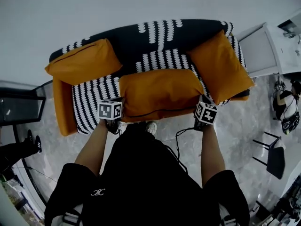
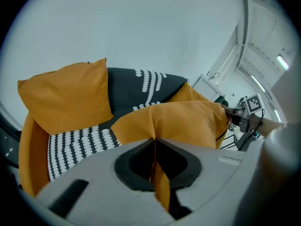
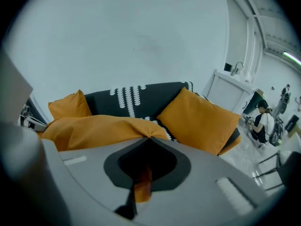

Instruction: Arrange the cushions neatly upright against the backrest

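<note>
A black sofa (image 1: pixel 136 37) with white patterning carries three orange cushions. The middle cushion (image 1: pixel 160 94) hangs in front of the seat, held by both grippers at its near corners. My left gripper (image 1: pixel 114 121) is shut on its left corner; orange fabric (image 2: pixel 162 187) is pinched between the jaws. My right gripper (image 1: pixel 203 122) is shut on its right corner, with fabric (image 3: pixel 141 185) in its jaws. The left cushion (image 1: pixel 82 61) leans against the backrest at the sofa's left end. The right cushion (image 1: pixel 220 66) leans at the right end.
An orange throw (image 1: pixel 63 105) drapes over the sofa's left arm. A white cabinet (image 1: pixel 263 48) stands right of the sofa. A black stool (image 1: pixel 273 157) and a person (image 1: pixel 287 107) are on the floor at right. A dark table (image 1: pixel 19 105) is at left.
</note>
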